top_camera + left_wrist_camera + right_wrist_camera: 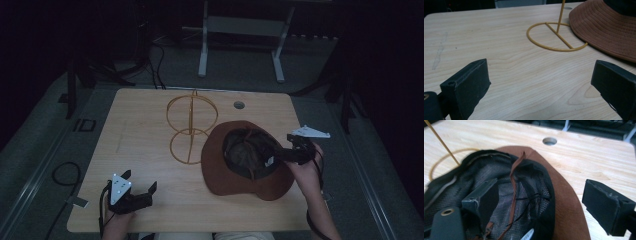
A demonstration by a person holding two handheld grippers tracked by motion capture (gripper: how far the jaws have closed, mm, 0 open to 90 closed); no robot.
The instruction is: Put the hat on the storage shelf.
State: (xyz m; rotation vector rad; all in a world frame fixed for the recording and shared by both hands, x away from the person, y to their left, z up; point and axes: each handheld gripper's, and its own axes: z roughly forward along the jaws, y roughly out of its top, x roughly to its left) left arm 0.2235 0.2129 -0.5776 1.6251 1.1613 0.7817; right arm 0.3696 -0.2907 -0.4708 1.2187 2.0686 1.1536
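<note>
1 brown hat (247, 160) lies upside down on the bench (145, 145), brim spread wide, showing a dark mesh lining crossed by a thin brown cord. Its brim overlaps the base ring of the yellow wire stand (190, 127) just beside it. My right tool (285, 152) straddles the hat's crown wall, jaws apart: 1 inside, 1 outside. My left tool (140, 182) hovers well apart from the hat, jaws spread.

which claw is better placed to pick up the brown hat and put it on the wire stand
Right. The right claw is open astride the brown hat, one jaw inside the crown, one outside the brim. The left claw hovers open over bare table, away from the wire stand.
</note>
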